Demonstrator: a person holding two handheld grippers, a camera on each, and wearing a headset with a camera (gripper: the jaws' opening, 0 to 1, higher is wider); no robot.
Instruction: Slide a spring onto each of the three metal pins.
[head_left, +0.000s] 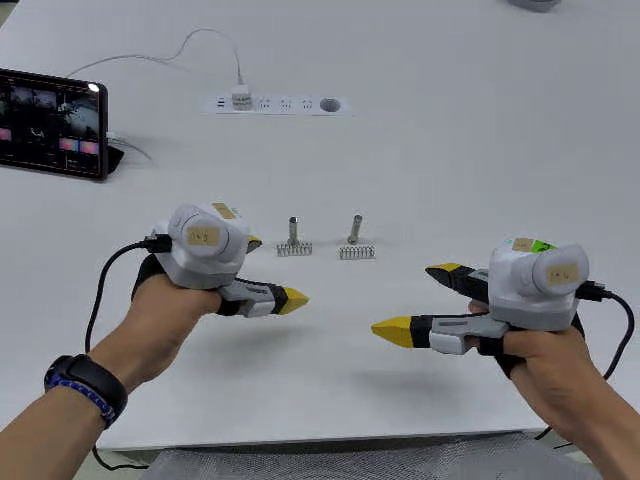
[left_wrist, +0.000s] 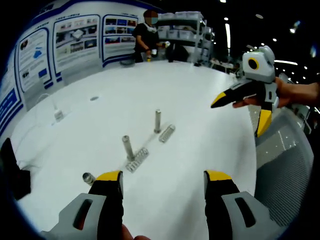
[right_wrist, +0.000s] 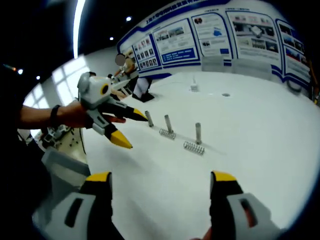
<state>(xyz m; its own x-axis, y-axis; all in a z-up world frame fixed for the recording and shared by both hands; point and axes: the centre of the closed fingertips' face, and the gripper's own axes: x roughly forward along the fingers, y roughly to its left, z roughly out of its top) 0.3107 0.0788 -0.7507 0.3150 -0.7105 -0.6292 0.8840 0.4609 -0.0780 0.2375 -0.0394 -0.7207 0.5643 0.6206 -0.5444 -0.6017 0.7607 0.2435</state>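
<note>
Two short metal pins (head_left: 293, 228) (head_left: 354, 227) stand upright mid-table, with a small coil spring (head_left: 294, 249) (head_left: 356, 253) lying at the foot of each. In the left gripper view a third pin (left_wrist: 89, 177) stands close by the left jaw, beside the other pins (left_wrist: 127, 146) (left_wrist: 157, 121) and the springs (left_wrist: 138, 160) (left_wrist: 167, 133). My left gripper (head_left: 274, 270) hovers open just left of the pins, nothing between its yellow tips. My right gripper (head_left: 418, 300) hovers open to the right, nearer me, also holding nothing. The right gripper view shows three pins in a row (right_wrist: 149, 118) (right_wrist: 168, 123) (right_wrist: 198, 133).
A white power strip (head_left: 275, 104) with a plugged cable lies at the back. A dark tablet (head_left: 50, 122) stands at the far left. The table's front edge (head_left: 330, 435) runs close below my hands. A person (left_wrist: 150, 35) stands at the table's far end.
</note>
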